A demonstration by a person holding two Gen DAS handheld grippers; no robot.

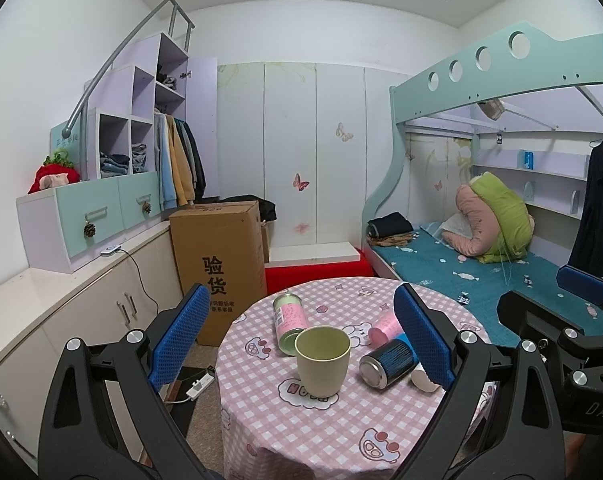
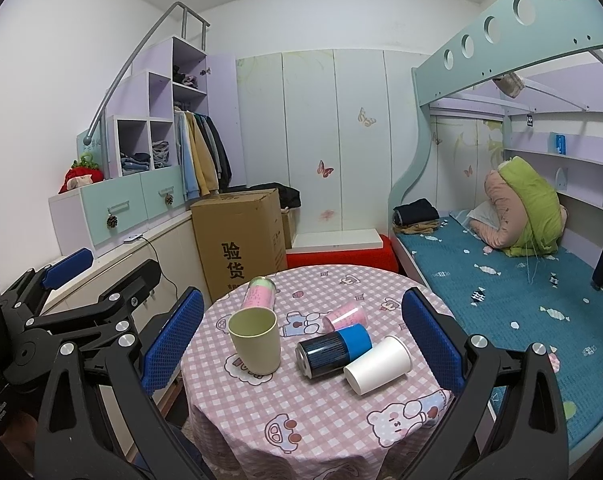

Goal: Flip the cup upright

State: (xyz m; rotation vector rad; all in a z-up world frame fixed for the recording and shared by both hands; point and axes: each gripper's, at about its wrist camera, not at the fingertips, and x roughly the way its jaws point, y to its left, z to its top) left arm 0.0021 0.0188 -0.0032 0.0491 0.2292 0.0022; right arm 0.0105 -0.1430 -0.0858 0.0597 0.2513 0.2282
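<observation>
A pale green cup (image 1: 322, 360) stands upright on the round table (image 1: 293, 432) with its pink checked cloth; it also shows in the right wrist view (image 2: 255, 340). A white paper cup (image 2: 377, 365) lies on its side, mostly hidden behind my left finger in the left wrist view (image 1: 423, 380). A small pink cup (image 2: 346, 316) lies on its side behind it. My left gripper (image 1: 301, 336) is open and empty, held back from the green cup. My right gripper (image 2: 305, 340) is open and empty, in front of the table.
A dark can with a blue cap (image 2: 333, 350) lies between the green cup and the white cup. A pink and green tin (image 2: 259, 297) lies at the table's far left. A cardboard box (image 2: 241, 240) stands behind the table, low cabinets (image 1: 81, 312) to the left, a bunk bed (image 2: 521, 280) to the right.
</observation>
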